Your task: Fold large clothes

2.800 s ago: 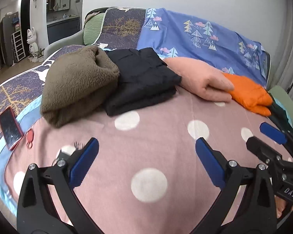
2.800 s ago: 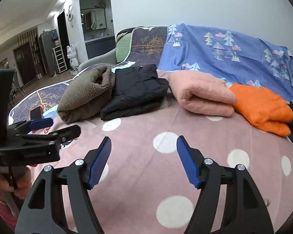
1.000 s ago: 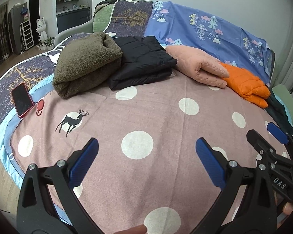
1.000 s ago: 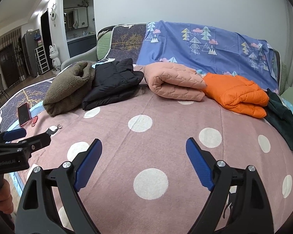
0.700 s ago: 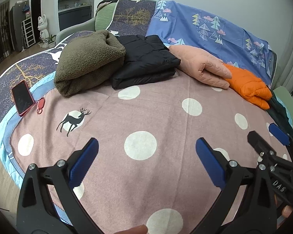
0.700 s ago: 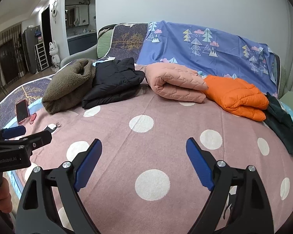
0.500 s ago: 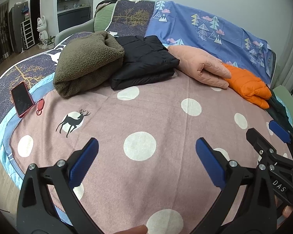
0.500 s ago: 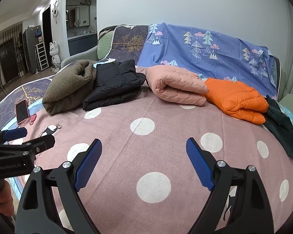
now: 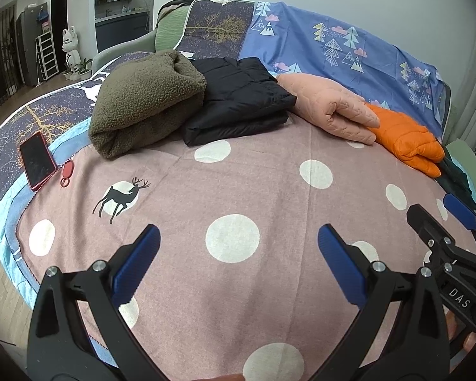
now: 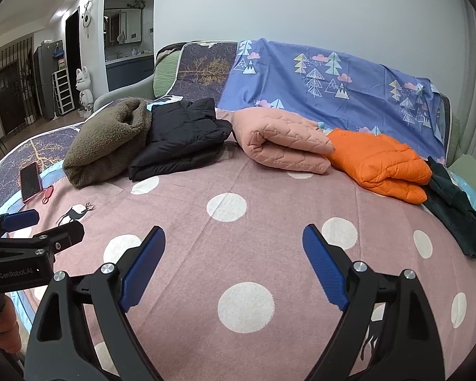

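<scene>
Nearest the cameras, the left gripper [image 9: 238, 247] and the right gripper [image 10: 233, 249] hover with blue-padded jaws spread wide and nothing between them, over the bare middle of the pink blanket with white polka dots [image 9: 269, 197] that covers the bed. Beyond that cleared patch, four garments lie folded side by side in a row: a bulky olive-brown fleece [image 9: 146, 101], a black puffer jacket [image 9: 238, 98], a quilted peach jacket [image 10: 282, 139] and a bright orange puffer jacket [image 10: 380, 162]. At the row's right end a dark green garment [image 10: 457, 212] lies rumpled near the blanket's edge, so I judge the folding nearly finished, with that piece apparently the one left to spread out and fold.
</scene>
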